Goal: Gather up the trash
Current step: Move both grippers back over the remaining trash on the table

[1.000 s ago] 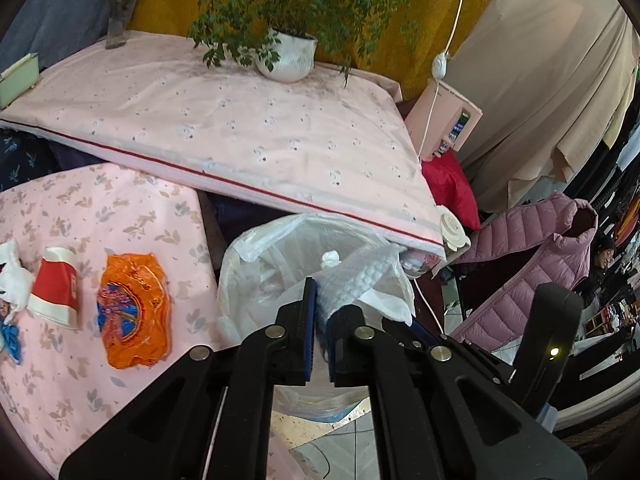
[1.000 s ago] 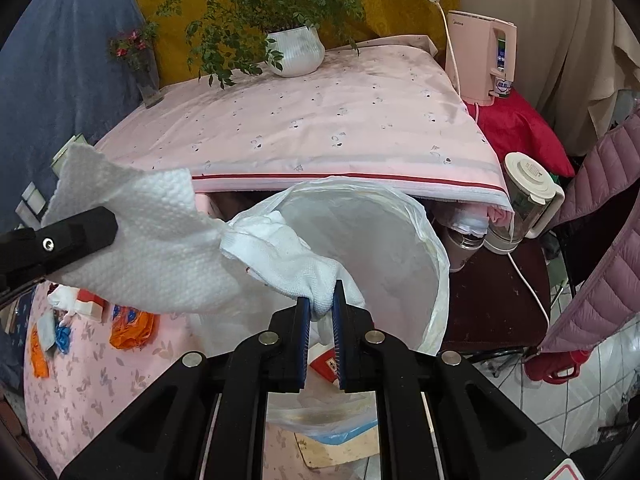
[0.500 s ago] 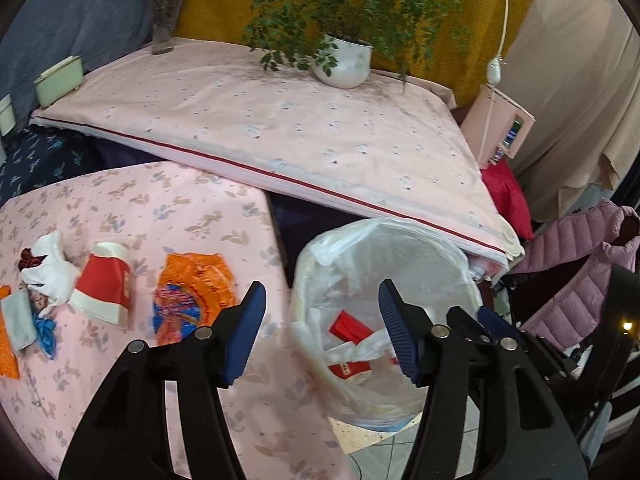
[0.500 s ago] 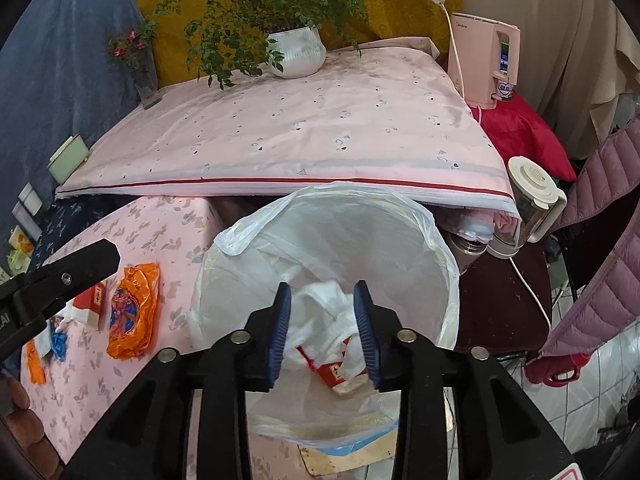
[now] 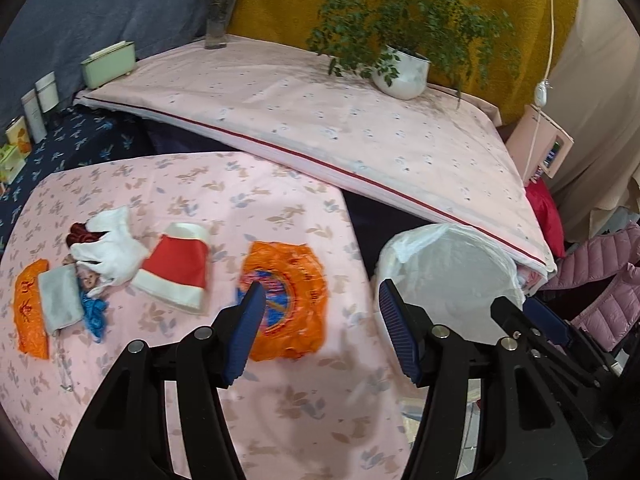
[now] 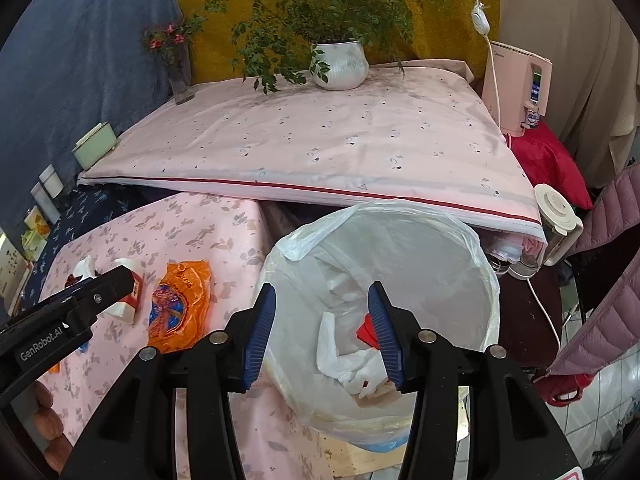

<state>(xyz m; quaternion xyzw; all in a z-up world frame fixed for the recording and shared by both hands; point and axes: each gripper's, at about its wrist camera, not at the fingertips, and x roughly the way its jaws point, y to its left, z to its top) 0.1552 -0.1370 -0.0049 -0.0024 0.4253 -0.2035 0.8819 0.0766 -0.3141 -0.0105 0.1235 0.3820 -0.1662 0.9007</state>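
Note:
A bin lined with a white plastic bag (image 6: pixel 476 240) stands at the right edge of a pink floral table (image 5: pixel 200 184); the bag also shows in the left wrist view (image 5: pixel 452 260). White paper towel (image 6: pixel 340 356) and a red scrap (image 6: pixel 366 330) lie inside it. My right gripper (image 6: pixel 322 332) is open and empty above the bin. My left gripper (image 5: pixel 320 328) is open and empty over the table's right side, above an orange wrapper (image 5: pixel 288 296). Left of the wrapper lie a red and white paper cup (image 5: pixel 178 268), a white crumpled tissue (image 5: pixel 108 248), a blue scrap (image 5: pixel 94 312) and another orange wrapper (image 5: pixel 30 312).
A raised pink covered platform (image 5: pixel 320 128) behind the table holds a potted plant (image 5: pixel 400 72), a flower vase (image 5: pixel 218 20) and a green box (image 5: pixel 108 64). A pink appliance (image 6: pixel 520 88), a blender (image 6: pixel 556 224) and a pink jacket (image 5: pixel 600 280) are on the right.
Both grippers opened and let go of the white paper towel, which now lies in the bin. My left gripper swung left from above the bin to above the table.

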